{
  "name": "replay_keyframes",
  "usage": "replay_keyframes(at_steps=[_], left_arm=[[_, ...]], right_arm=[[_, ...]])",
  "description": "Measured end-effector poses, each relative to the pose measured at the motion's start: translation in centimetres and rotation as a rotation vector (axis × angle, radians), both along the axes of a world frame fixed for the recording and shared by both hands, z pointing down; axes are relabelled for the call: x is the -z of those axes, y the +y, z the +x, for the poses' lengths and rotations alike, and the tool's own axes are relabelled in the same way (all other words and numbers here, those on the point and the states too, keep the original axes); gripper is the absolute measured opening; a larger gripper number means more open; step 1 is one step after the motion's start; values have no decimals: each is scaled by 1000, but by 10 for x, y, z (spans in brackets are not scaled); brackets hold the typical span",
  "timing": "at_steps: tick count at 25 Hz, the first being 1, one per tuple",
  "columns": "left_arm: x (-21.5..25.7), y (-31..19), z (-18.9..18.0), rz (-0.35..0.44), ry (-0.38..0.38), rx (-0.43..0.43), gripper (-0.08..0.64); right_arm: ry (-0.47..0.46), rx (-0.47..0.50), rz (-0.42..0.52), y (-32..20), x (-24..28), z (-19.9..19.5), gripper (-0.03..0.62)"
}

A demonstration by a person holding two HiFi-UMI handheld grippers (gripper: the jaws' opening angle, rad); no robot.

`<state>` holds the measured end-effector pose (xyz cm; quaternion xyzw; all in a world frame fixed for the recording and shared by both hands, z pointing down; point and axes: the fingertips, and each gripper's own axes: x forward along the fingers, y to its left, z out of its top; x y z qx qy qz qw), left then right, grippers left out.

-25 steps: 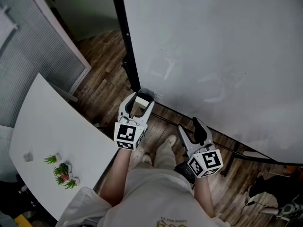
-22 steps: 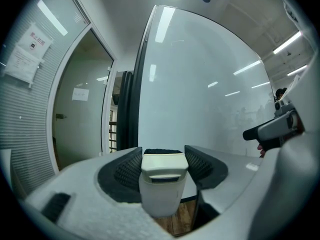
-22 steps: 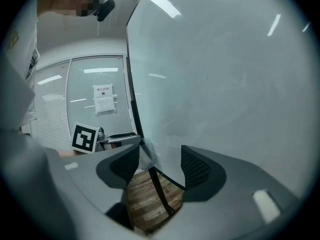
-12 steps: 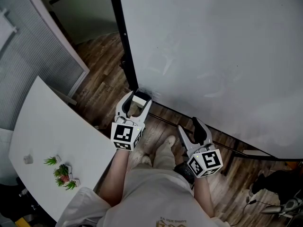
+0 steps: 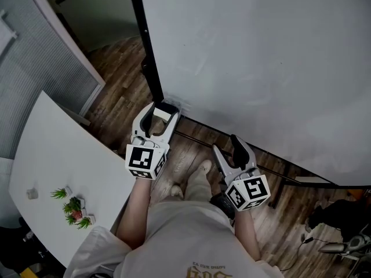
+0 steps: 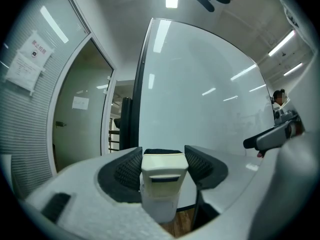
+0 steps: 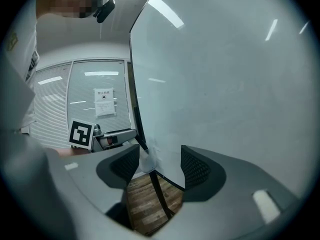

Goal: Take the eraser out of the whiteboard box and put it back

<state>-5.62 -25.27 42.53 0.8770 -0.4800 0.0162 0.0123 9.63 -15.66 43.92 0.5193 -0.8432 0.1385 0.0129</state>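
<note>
My left gripper (image 5: 155, 119) holds a cream eraser (image 5: 162, 116) between its jaws, right by the whiteboard's lower left corner. In the left gripper view the eraser (image 6: 164, 170) fills the gap, both pads pressing its sides, with the pale clear box (image 6: 159, 208) just beneath it. The right gripper view shows that box (image 7: 148, 160) fixed at the board's corner, with the left gripper (image 7: 116, 138) beside it. My right gripper (image 5: 228, 149) hangs open and empty in front of the board's lower edge, to the right of the left one.
The whiteboard (image 5: 261, 57) fills the upper right, with a black frame post (image 5: 145, 51) at its left edge. A white table (image 5: 52, 167) with small plants (image 5: 72, 207) lies left. Wooden floor and the person's legs are below; the board's stand (image 5: 290, 178) runs right.
The left gripper has risen with the eraser, lifting it up from the clear box. The right gripper has stayed where it was.
</note>
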Motion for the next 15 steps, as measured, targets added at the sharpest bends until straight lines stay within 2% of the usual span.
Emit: replay_keyframes(at_steps=[15], left_arm=[[26, 12, 3, 59, 19, 17, 259]], right_arm=[[1, -28, 45, 14, 15, 22, 258]])
